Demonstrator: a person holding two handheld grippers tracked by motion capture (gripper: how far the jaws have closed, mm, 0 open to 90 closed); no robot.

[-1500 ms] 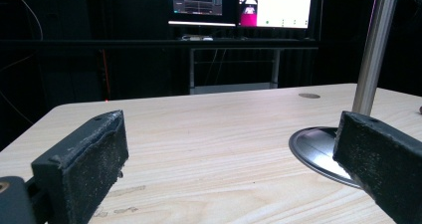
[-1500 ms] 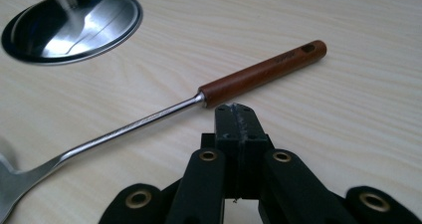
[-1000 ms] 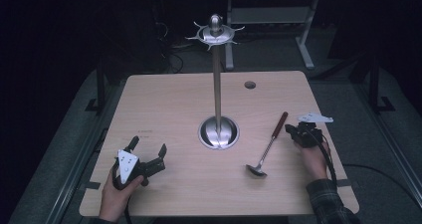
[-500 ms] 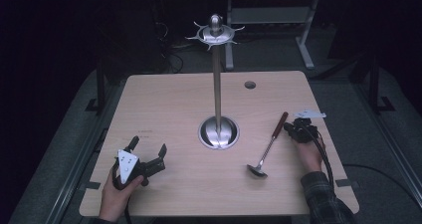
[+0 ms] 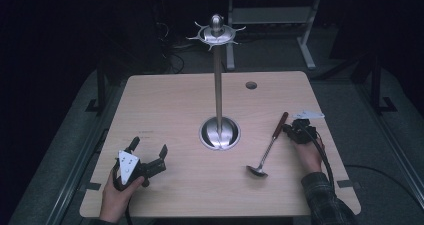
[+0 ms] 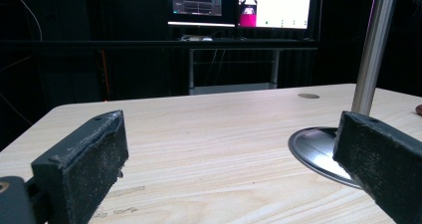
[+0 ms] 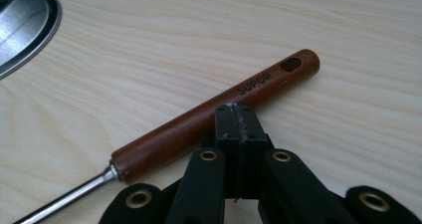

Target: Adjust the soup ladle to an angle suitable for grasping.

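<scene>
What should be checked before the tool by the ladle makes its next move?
1. Right tool near the ladle's wooden handle: ok, its tip sits right at the handle.
2. Right tool's jaws ready to take the handle: not ok, they are shut together with nothing between them.
3. Ladle lying flat on the table: ok.
4. Hanging hole in the handle end free: ok.
5. Stand upright with hooks at its top free: ok.
6. Left tool out of the way: ok, open, resting near the table's front left corner.
</scene>
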